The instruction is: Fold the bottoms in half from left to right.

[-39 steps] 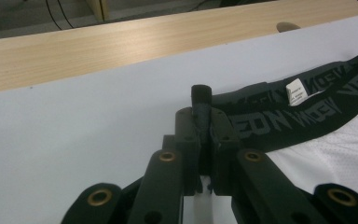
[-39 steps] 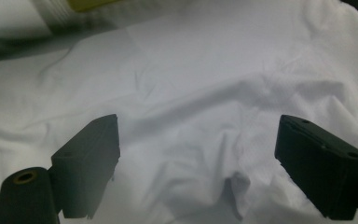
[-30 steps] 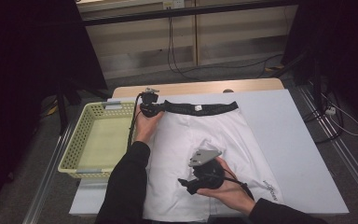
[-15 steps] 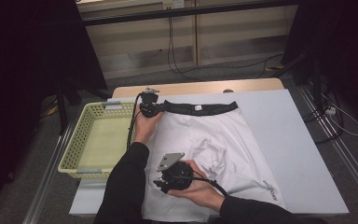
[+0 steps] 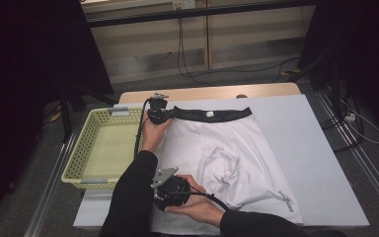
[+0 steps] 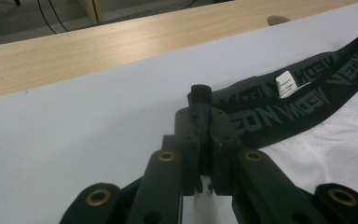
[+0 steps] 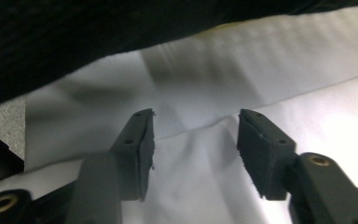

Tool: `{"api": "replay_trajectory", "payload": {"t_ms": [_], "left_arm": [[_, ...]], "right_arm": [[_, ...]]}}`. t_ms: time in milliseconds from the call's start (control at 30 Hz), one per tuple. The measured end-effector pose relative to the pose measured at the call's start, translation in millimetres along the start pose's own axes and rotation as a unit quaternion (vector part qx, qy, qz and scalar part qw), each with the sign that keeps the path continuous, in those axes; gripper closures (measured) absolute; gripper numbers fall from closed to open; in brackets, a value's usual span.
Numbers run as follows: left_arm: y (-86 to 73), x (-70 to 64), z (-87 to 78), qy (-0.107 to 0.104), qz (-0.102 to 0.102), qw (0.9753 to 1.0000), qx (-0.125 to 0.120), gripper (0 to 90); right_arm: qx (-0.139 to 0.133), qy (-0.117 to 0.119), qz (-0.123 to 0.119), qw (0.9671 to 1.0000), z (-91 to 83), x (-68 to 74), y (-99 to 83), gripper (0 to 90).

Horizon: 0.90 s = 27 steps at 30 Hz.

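White shorts (image 5: 227, 153) with a black lettered waistband (image 5: 212, 114) lie flat on the pale table (image 5: 306, 143). My left gripper (image 5: 157, 112) is at the waistband's left end. In the left gripper view it (image 6: 200, 100) is shut on that end of the waistband (image 6: 298, 100), with white cloth showing between the jaws. My right gripper (image 5: 164, 193) is at the shorts' near left hem, beside the left forearm. Seen in the right gripper view, it (image 7: 196, 135) stands open just over a fold edge of the white cloth (image 7: 200, 177), under the dark sleeve (image 7: 74, 37).
A yellow-green plastic basket (image 5: 94, 183) stands at the table's left side with nothing in it. A wooden strip (image 5: 212, 93) runs along the far edge. Bare tabletop lies right of the shorts. Cables trail on the floor behind.
My right gripper has moved from the middle of the shorts leftward and nearer, to the near left hem. The left gripper has stayed on the waistband end.
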<state>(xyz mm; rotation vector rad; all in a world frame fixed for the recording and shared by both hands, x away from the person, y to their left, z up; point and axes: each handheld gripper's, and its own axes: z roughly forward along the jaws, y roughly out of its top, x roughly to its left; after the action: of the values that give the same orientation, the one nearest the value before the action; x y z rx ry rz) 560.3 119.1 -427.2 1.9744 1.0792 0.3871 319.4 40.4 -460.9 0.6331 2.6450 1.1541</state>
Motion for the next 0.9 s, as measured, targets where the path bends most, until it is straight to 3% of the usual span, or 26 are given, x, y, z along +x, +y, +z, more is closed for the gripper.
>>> {"api": "replay_trajectory", "payload": {"t_ms": [267, 467, 733, 867, 900], "left_arm": [[-0.4, 0.6, 0.9, 0.000, -0.001, 1.0000, 0.003, 84.4], [-1.5, 2.3, 0.8, 0.000, -0.002, 1.0000, 0.005, 84.3], [-1.0, 1.9, 1.1, 0.002, 0.001, 1.0000, 0.007, 84.2], [-0.3, 2.0, 1.2, 0.003, 0.005, 1.0000, 0.008, 84.2], [-0.3, 1.6, 1.4, 0.003, 0.003, 1.0000, 0.007, 84.2]], "right_arm": [[-0.009, -0.004, 0.016, 0.9998, 8.3, 8.8, -1.0, 36.4], [-0.015, -0.020, 0.012, 0.9996, 8.2, 13.0, -4.9, 37.5], [-0.002, -0.034, 0.000, 0.9994, -2.2, 17.3, -6.7, 71.6], [0.001, -0.027, 0.015, 0.9995, -8.4, 7.4, -10.1, 89.5], [0.002, -0.027, 0.023, 0.9994, -10.5, 4.2, -11.1, 90.0]]}}
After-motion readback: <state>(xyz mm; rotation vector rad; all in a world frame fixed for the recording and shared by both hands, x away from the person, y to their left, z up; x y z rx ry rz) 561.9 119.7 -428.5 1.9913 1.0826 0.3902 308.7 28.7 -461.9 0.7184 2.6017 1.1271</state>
